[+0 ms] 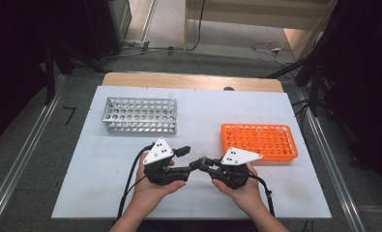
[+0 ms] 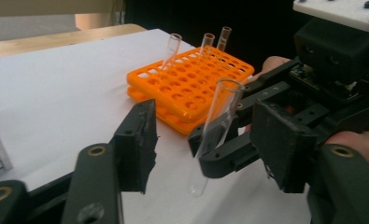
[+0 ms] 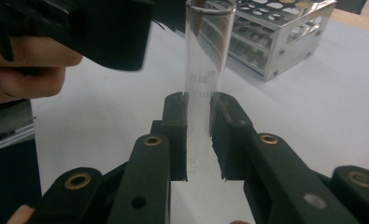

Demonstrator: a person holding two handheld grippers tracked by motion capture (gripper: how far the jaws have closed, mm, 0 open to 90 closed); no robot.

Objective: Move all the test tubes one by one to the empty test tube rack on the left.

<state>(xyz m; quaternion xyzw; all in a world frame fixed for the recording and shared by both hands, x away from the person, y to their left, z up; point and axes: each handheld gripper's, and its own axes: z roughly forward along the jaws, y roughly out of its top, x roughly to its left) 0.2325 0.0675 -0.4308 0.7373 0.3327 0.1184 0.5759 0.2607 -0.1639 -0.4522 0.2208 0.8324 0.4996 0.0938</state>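
The right gripper [image 2: 229,140] clamps a clear glass tube [image 2: 217,126], which stands between the left gripper's [image 2: 210,149] spread fingers [image 2: 138,140]; an orange rack [image 2: 191,84] sits behind on the counter [image 2: 56,93].

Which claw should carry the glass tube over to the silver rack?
The left, probably. The right claw is shut on the glass tube, but the left claw already brackets it, open, and the silver rack sits on the left side.
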